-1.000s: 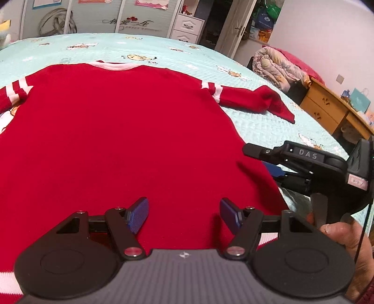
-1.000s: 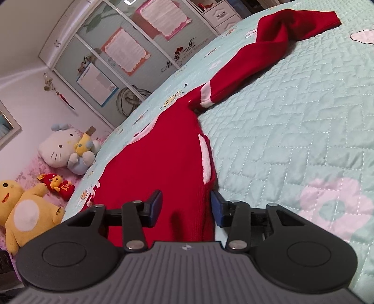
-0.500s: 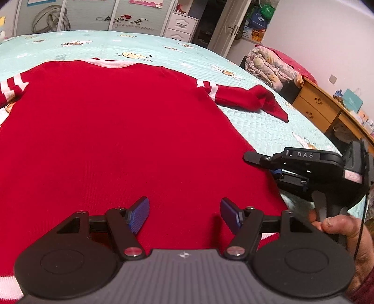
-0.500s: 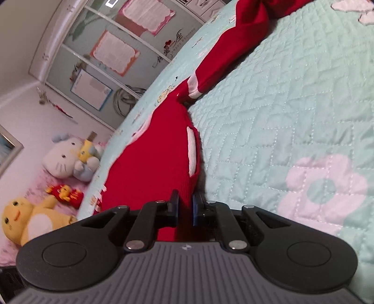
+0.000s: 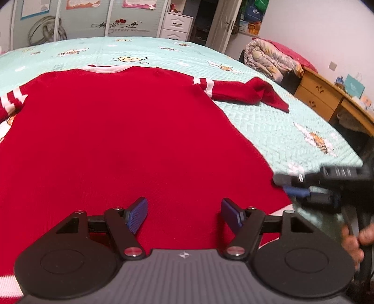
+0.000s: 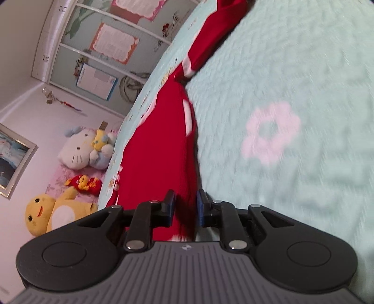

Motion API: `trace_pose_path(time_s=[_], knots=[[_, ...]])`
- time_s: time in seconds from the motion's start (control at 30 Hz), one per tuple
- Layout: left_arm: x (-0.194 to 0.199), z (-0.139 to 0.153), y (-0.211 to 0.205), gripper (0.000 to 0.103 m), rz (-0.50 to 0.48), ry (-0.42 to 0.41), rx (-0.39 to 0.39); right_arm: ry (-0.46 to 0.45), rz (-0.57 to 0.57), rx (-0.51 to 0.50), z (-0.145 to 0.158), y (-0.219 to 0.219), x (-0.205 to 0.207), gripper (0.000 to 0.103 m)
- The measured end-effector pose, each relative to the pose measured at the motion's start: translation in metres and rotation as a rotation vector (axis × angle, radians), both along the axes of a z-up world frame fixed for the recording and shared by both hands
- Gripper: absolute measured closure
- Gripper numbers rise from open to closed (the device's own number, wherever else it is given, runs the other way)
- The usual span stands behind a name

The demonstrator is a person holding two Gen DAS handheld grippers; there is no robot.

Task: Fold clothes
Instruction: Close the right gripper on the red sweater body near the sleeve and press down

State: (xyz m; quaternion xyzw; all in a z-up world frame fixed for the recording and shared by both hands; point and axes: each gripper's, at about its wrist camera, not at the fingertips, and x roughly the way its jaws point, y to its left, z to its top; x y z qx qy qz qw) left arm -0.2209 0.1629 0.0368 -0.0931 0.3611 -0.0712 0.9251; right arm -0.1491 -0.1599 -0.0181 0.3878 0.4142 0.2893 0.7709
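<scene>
Right wrist: tool (image 6: 185, 207) pinching sweater (image 6: 161, 149).

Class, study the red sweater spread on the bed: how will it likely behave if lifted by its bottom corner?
The red sweater would probably sag: it lies flat and its sleeve sits crumpled. Its knit likely grips the quilt and drags. The right gripper straddles its edge, so cloth may bunch.

**Layout of the garment on the bed**

The sweater (image 5: 121, 145) lies flat on the bedspread (image 5: 268, 131), collar toward the far wardrobe (image 5: 88, 21), one sleeve (image 5: 247, 93) extending to the right. The left gripper (image 5: 184, 216) sits over the near hem; the right gripper (image 6: 185, 208) straddles the hem's right corner. A desk (image 5: 327, 103) stands right of the bed, plush toys (image 6: 77, 149) left.
</scene>
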Motion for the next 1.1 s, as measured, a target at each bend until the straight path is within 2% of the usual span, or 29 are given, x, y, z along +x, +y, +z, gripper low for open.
trace_pose_path(time_s=[0.1,0.23,0.3,0.37,0.4,0.5,0.6,0.77,0.93,1.03,1.1], knots=[[-0.006,0.002,0.003,0.031,0.016,-0.007,-0.013,0.006,0.033,-0.010,0.002,0.001,-0.016,0.080],[-0.020,0.010,0.017,0.031,0.062,-0.023,-0.012,-0.035,0.078,-0.078,0.009,0.011,-0.024,0.078],[-0.029,0.015,0.028,0.031,0.089,-0.035,-0.018,-0.065,0.093,-0.123,0.012,0.016,-0.028,0.088],[-0.039,0.020,0.039,0.031,0.117,-0.048,-0.024,-0.096,0.107,-0.167,0.015,0.021,-0.032,0.092],[-0.043,0.020,0.045,0.031,0.133,-0.043,-0.024,-0.085,0.117,-0.158,0.013,0.022,-0.034,0.096],[-0.055,0.008,0.068,0.031,0.194,0.004,-0.018,-0.001,0.129,-0.022,0.001,0.016,-0.033,0.099],[-0.069,-0.001,0.088,0.034,0.225,0.011,-0.084,0.064,0.101,0.078,-0.011,0.005,-0.032,0.100],[-0.083,0.008,0.100,0.034,0.229,-0.001,-0.092,0.036,0.120,-0.012,0.000,0.011,-0.035,0.100],[-0.096,0.016,0.123,0.034,0.294,-0.032,-0.146,0.056,0.127,-0.012,0.000,0.003,-0.036,0.100],[-0.098,0.019,0.140,0.034,0.348,-0.051,-0.158,0.032,0.129,-0.011,0.007,0.000,-0.037,0.086],[-0.099,0.022,0.152,0.033,0.383,-0.064,-0.166,-0.016,0.114,-0.022,0.015,-0.001,-0.035,0.061]])
